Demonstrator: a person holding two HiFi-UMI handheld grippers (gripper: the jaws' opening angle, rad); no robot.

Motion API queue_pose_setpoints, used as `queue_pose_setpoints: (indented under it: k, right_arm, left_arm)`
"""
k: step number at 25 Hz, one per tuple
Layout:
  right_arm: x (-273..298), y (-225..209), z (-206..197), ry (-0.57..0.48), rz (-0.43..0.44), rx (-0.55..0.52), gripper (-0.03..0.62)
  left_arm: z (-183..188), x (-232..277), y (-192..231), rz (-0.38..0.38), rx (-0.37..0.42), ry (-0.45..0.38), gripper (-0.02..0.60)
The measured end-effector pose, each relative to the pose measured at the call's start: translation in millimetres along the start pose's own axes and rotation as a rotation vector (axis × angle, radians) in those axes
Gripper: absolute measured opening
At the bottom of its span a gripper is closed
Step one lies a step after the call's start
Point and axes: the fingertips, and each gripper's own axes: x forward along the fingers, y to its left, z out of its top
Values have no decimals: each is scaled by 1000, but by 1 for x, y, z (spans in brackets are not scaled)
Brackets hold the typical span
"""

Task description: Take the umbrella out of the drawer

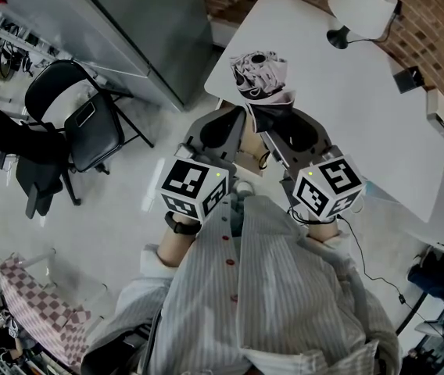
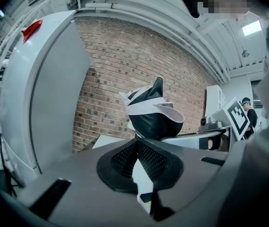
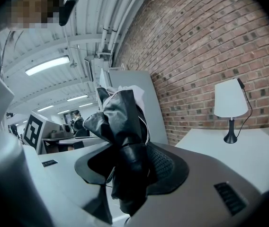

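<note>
Brickwork (image 3: 210, 41), rough and red-brown, curves behind everything. Next to it stands a tall smooth grey cabinet (image 1: 144, 30) with flat sheet-metal faces. A matte white worktop (image 1: 347, 108) with a sharp near corner carries a lamp (image 1: 363, 6) with a white drum shade on a thin black stem and round foot. On the pale floor to the left is a black folding chair (image 1: 81, 123) with a tubular frame.

The folded umbrella (image 1: 259, 73) is up in the air over the worktop's near corner, clear of any drawer. It is a crumpled bundle of glossy black fabric with white patterned panels. The right tool (image 3: 132, 162) grips its dark bunched lower end between ribbed black pads. The left tool (image 2: 137, 148) has its mesh-textured pads drawn together at the tips, with the umbrella just past them.
</note>
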Motion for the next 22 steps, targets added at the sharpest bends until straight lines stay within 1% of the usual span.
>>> queue_pose_setpoints:
  k: [12, 22]
  right_arm:
    - [-6, 1, -3, -1, -9, 4, 213]
    - [-4, 8, -6, 4, 4, 0, 213]
  left_arm:
    - [-4, -6, 0, 13, -3, 0, 9]
    - [-7, -12, 2, 22, -8, 3, 9]
